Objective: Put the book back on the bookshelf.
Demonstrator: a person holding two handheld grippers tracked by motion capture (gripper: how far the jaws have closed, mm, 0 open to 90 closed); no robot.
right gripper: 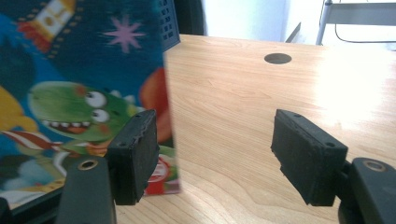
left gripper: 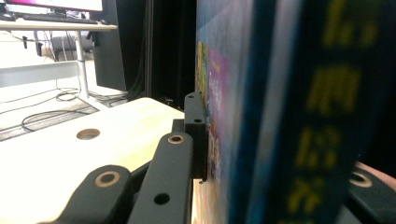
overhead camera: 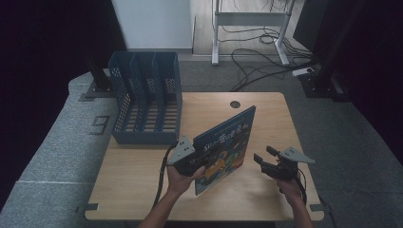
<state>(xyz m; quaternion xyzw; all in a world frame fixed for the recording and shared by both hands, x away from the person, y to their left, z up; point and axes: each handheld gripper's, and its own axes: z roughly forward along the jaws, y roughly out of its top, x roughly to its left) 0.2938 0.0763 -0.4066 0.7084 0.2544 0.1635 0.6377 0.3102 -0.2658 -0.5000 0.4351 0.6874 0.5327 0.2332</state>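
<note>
A picture book [overhead camera: 223,149] with a dark blue cover and cartoon monsters stands tilted on its edge in the middle of the wooden table [overhead camera: 142,175]. My left gripper [overhead camera: 192,159] is shut on the book's spine side; in the left gripper view the book [left gripper: 280,112] stands between the jaws. My right gripper [overhead camera: 266,156] hovers to the right of the book, open, with nothing between its pads [right gripper: 137,154]. In the right gripper view the book's cover [right gripper: 79,102] stands just left of the jaws. A blue perforated file rack [overhead camera: 145,97] stands at the table's back left.
A round cable hole [overhead camera: 235,104] sits near the table's far edge. Behind the table are a desk frame [overhead camera: 249,28] and loose cables [overhead camera: 266,61] on the floor. Bare tabletop lies to the right of the book.
</note>
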